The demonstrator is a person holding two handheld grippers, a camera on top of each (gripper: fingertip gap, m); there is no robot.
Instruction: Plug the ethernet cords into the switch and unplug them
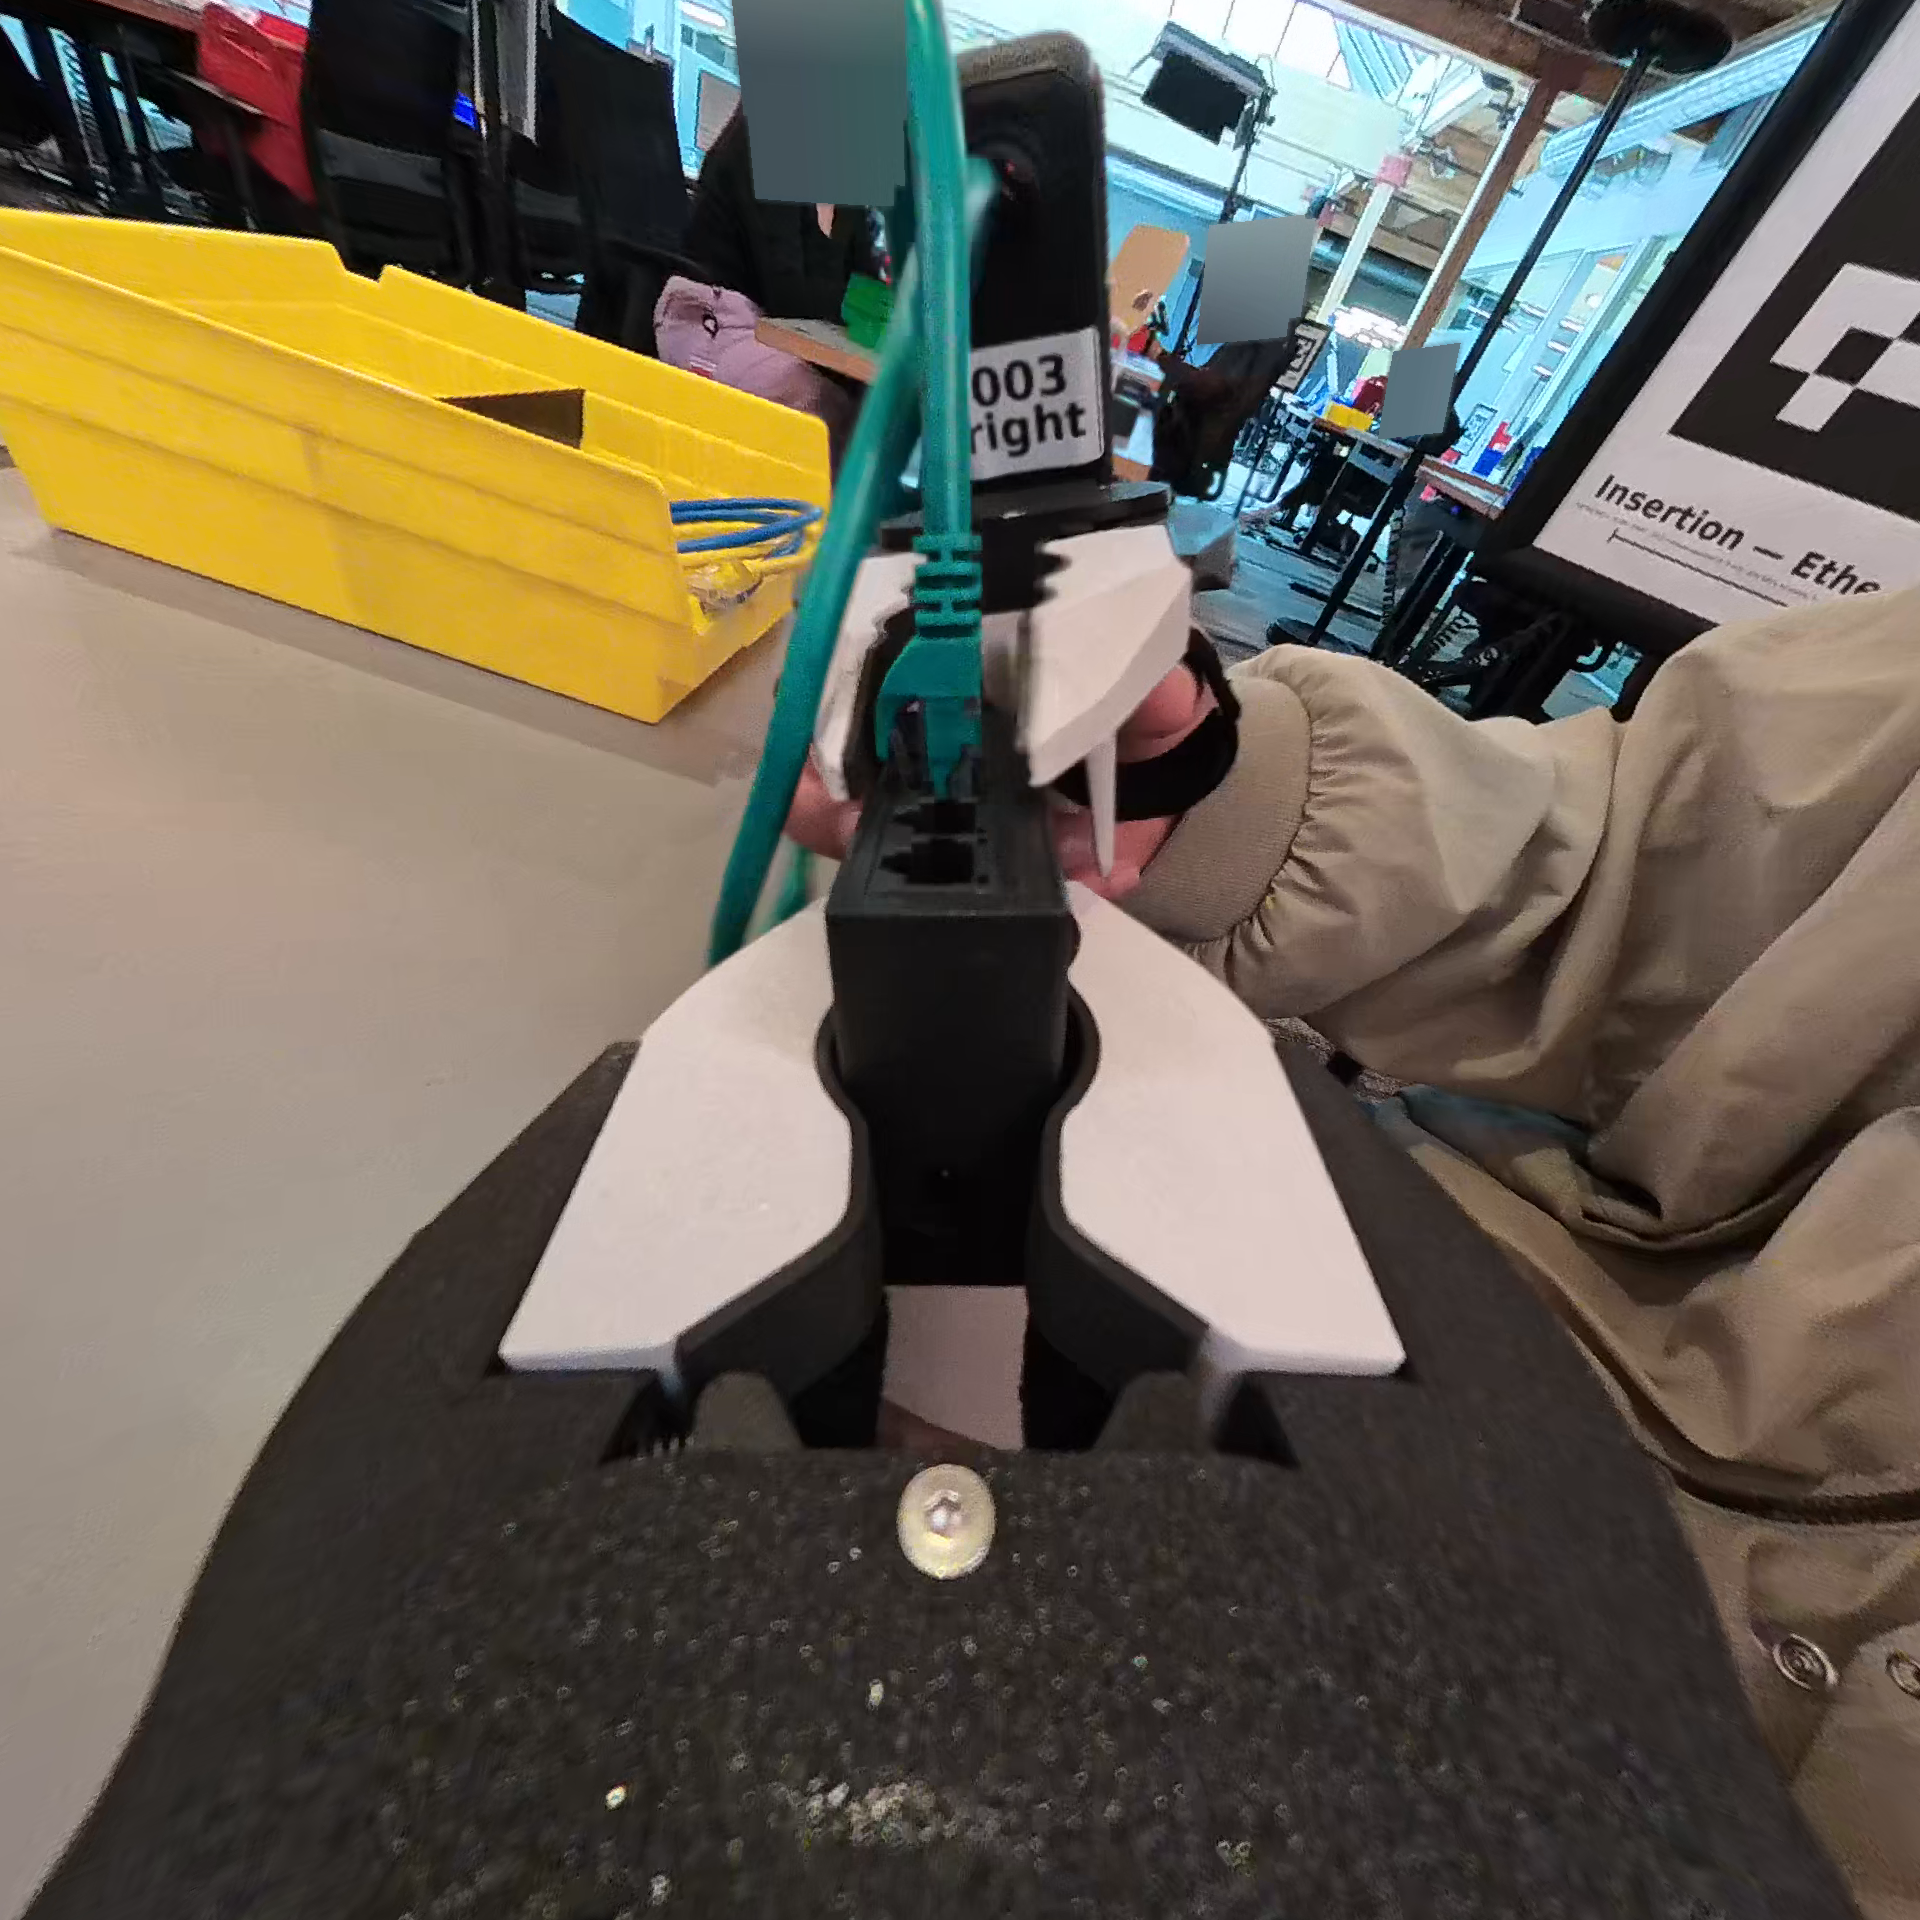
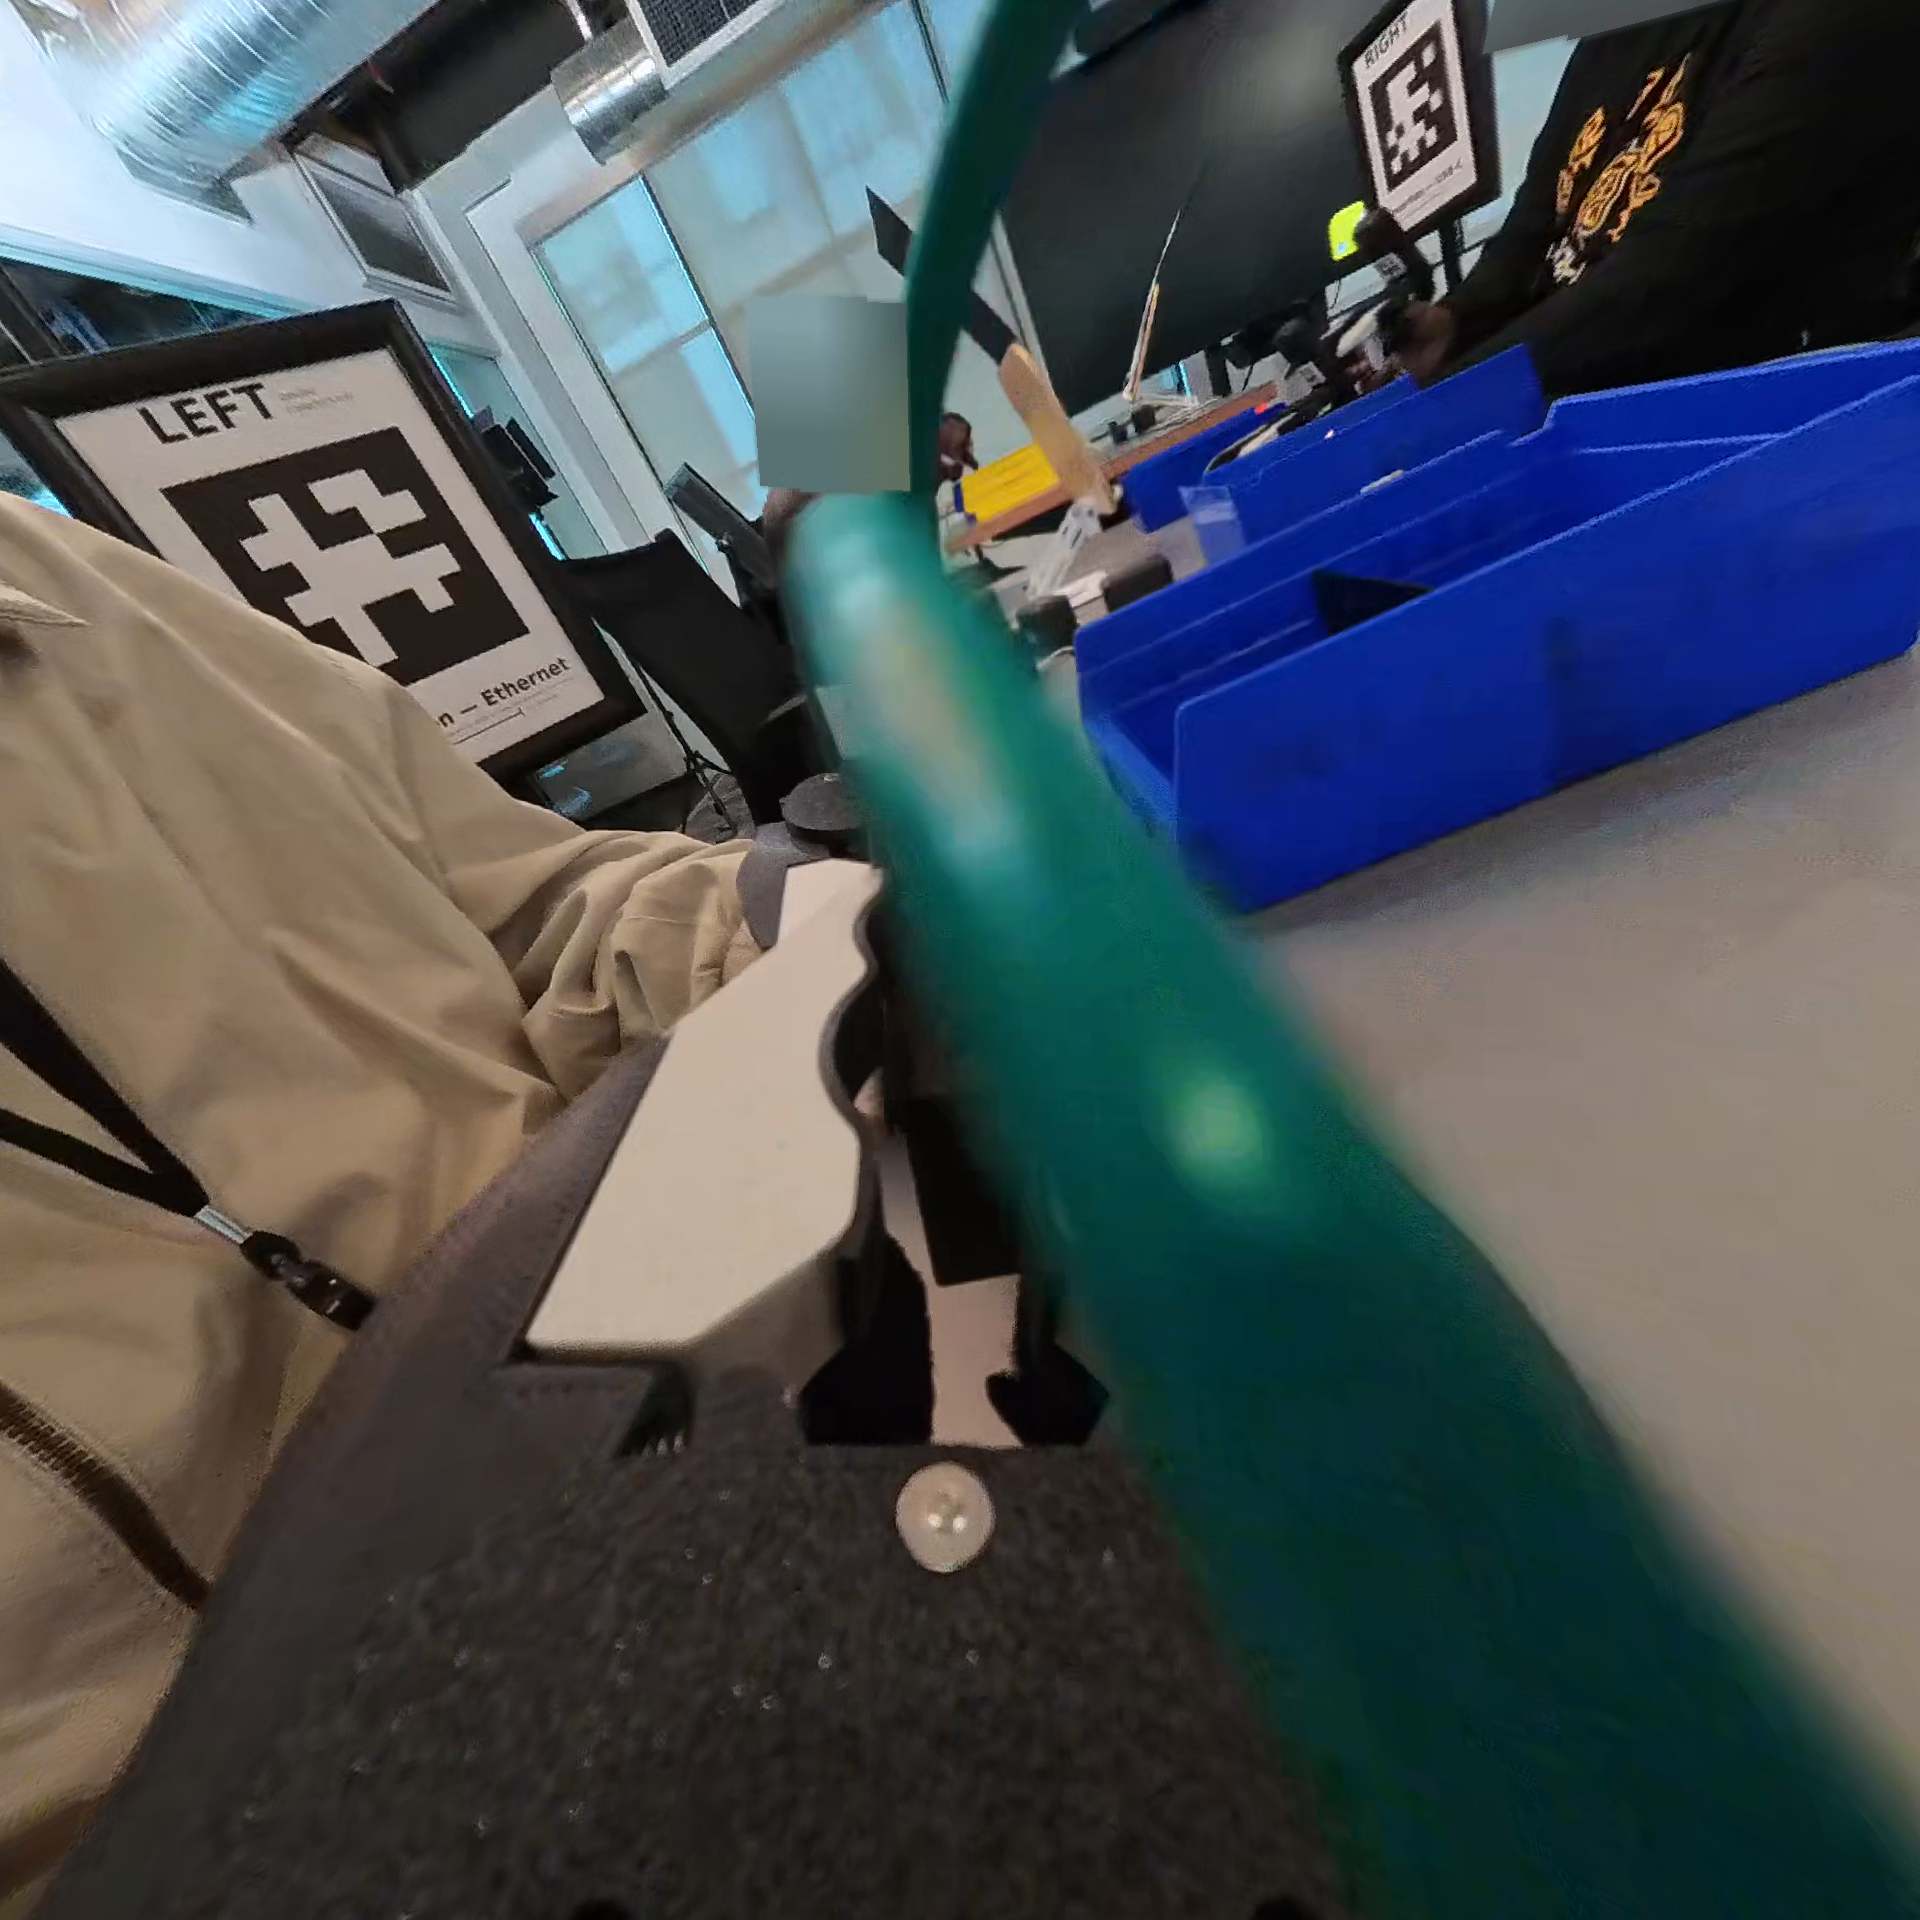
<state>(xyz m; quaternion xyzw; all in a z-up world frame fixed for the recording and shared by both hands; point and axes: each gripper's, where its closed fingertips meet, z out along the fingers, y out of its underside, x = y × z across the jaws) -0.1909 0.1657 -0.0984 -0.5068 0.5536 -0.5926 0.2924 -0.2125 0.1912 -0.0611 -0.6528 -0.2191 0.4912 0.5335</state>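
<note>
Switch point(image 1: 951, 997), black, frame centre: clamped in left hand-held gripper point(image 1: 951, 1049), ports upward, steadied for insertion. Green ethernet cord point(image 1: 940, 665), plug at far port: pinched by right hand-held gripper point(image 1: 951, 665), closed upon it.

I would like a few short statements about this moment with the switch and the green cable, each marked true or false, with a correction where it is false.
1. The left gripper is shut on the small black plastic switch. True.
2. The green ethernet cord's plug sits at a port at the far end of the switch, between the fingers of the right gripper. True.
3. The yellow plastic bin holds a red cable. False: the coiled cable in it is blue.
4. In the right wrist view, the bins on the grey table are yellow. False: those bins are blue.
5. The two ports nearest the left gripper are empty. True.
</note>
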